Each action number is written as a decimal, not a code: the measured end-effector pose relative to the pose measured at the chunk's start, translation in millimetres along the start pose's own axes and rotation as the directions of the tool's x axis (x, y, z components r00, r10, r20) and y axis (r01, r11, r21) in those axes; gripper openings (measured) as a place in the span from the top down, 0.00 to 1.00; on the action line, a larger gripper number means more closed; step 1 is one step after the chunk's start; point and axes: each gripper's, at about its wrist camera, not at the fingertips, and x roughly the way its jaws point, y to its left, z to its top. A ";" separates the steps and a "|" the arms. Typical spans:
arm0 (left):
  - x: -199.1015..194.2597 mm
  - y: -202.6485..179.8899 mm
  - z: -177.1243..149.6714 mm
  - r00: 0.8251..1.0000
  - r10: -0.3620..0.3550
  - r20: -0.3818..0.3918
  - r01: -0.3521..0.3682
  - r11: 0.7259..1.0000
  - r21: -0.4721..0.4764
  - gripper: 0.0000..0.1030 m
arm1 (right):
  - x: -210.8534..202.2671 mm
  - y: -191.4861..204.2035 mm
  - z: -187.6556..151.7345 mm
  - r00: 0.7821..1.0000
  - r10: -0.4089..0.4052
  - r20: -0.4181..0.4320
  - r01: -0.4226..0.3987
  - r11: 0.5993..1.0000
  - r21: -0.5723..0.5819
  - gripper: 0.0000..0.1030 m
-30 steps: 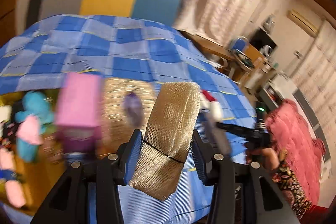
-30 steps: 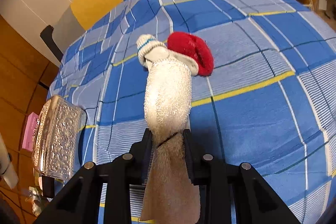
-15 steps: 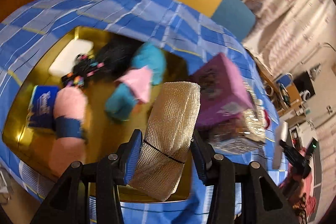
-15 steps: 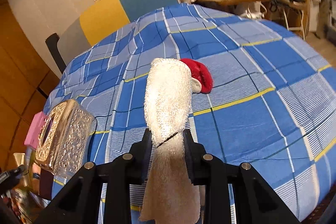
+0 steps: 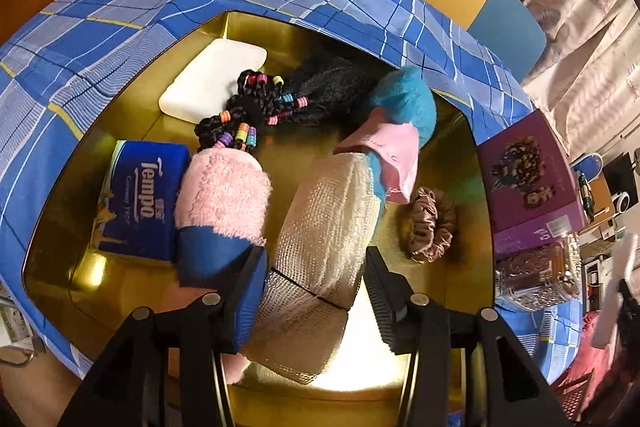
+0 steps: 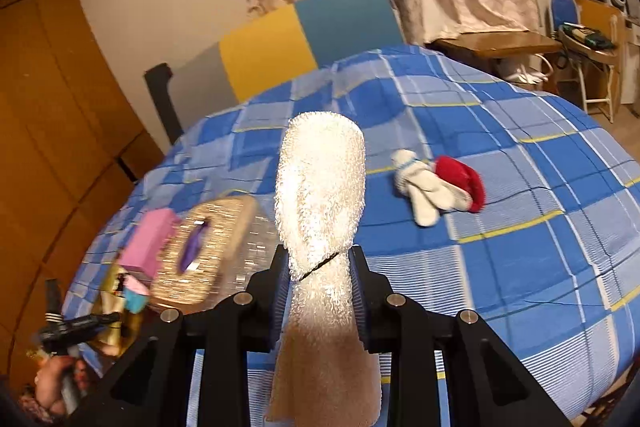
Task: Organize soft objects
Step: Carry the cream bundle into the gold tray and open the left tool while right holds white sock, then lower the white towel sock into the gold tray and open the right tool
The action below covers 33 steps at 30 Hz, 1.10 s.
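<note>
Mesh roll (image 5: 324, 227) between opening left tool (image 5: 316, 291) jaws.

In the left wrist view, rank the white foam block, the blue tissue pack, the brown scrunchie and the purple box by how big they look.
1. purple box
2. blue tissue pack and white foam block: they look alike, and the pack is partly hidden and nearer the camera, so no ranking between them
3. brown scrunchie, clearly smallest
</note>
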 end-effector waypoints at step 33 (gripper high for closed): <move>-103.1 33.9 -35.7 0.971 -0.064 0.232 0.076 0.996 -0.046 0.36 | 94.2 280.8 -79.5 0.878 0.354 -0.322 -0.427 0.884 -0.192 0.72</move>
